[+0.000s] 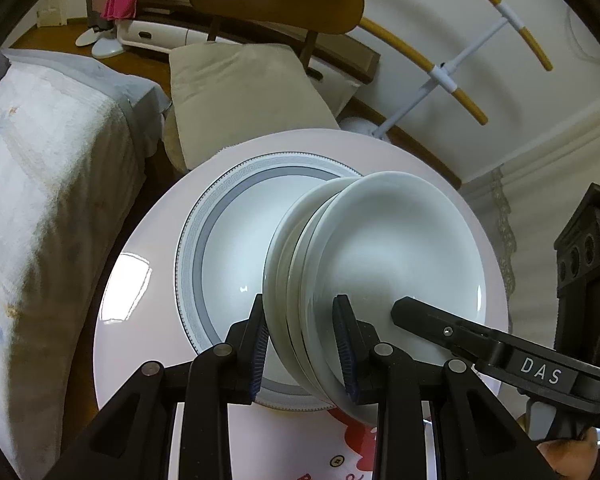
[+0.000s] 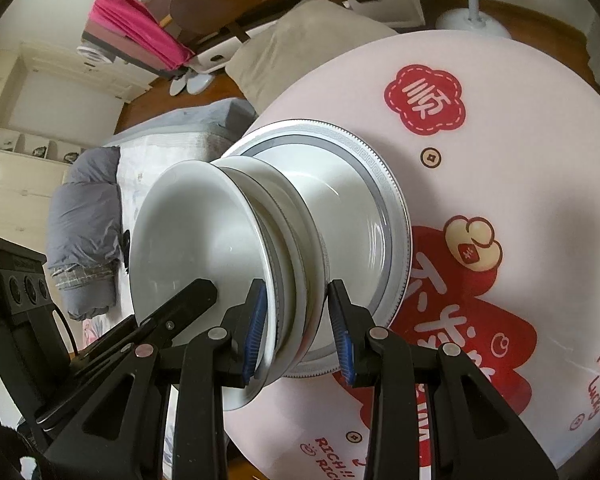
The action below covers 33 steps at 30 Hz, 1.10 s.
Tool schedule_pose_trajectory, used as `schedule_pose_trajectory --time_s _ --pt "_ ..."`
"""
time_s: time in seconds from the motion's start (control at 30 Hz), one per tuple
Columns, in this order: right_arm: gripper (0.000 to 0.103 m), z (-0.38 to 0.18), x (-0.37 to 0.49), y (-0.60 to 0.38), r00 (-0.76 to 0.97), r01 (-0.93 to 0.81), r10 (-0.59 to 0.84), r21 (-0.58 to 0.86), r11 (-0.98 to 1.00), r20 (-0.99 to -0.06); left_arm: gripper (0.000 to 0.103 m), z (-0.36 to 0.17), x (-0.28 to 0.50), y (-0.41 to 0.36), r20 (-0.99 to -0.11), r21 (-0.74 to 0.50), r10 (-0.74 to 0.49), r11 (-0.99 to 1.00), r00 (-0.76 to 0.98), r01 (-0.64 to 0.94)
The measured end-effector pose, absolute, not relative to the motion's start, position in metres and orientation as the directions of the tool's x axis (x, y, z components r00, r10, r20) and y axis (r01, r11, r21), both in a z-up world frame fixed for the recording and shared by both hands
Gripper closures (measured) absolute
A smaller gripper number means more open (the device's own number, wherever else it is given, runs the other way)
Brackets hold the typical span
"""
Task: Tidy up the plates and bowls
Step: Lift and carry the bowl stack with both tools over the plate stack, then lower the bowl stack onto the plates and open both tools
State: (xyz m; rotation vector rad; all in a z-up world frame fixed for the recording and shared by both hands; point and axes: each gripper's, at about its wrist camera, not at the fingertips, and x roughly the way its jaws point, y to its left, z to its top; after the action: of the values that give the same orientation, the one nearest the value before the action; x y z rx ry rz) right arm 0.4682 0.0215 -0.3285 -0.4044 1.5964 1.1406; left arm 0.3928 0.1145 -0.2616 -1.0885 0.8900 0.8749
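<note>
Above the round pink table (image 2: 520, 92), left gripper (image 1: 302, 336) and right gripper (image 2: 298, 320) clamp opposite rims of a glossy white bowl stack (image 1: 384, 248) over a grey-banded plate (image 2: 384, 184).

1. A stack of white bowls (image 1: 388, 256), nested and tilted, is held at its rim, over a larger plate.
2. The grey-banded plate (image 2: 380, 184) lies flat on the pink desk (image 2: 520, 160).

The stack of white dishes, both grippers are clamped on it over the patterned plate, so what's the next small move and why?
Probably lower the stack of white dishes straight down, level. The left gripper and right gripper hold opposite rims, and it hangs centred over the patterned plate on the round table.
</note>
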Motion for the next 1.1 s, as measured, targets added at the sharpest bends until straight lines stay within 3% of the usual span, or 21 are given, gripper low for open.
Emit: schedule_pose_trajectory --time_s 0.83,0.9,0.97,1.0,1.1 --pt "0.068 -0.329 0.468 0.013 -0.328 -0.718 0.285 0.434 0.544 -0.901 0.072 -0.288 0.397 0.138 -0.911 -0.374 0.082 0.252 0.404 -0.893" --pt "0.066 -0.327 0.467 0.011 -0.319 -0.713 0.288 0.429 0.554 -0.903 0.061 -0.285 0.393 0.138 -0.914 -0.359 0.095 0.266 0.395 -0.895" --pt "0.048 -0.322 0.466 0.009 -0.298 -0.713 0.294 0.416 0.564 -0.908 0.047 -0.283 0.386 0.138 -0.913 -0.354 0.108 0.264 0.392 -0.897" --pt "0.040 -0.319 0.465 0.006 -0.285 -0.711 0.302 0.412 0.570 -0.910 0.045 -0.282 0.383 0.137 -0.911 -0.359 0.112 0.261 0.397 -0.896" --pt "0.039 -0.308 0.461 -0.006 -0.257 -0.707 0.332 0.411 0.576 -0.908 0.038 -0.279 0.370 0.133 -0.904 -0.377 0.107 0.257 0.414 -0.890"
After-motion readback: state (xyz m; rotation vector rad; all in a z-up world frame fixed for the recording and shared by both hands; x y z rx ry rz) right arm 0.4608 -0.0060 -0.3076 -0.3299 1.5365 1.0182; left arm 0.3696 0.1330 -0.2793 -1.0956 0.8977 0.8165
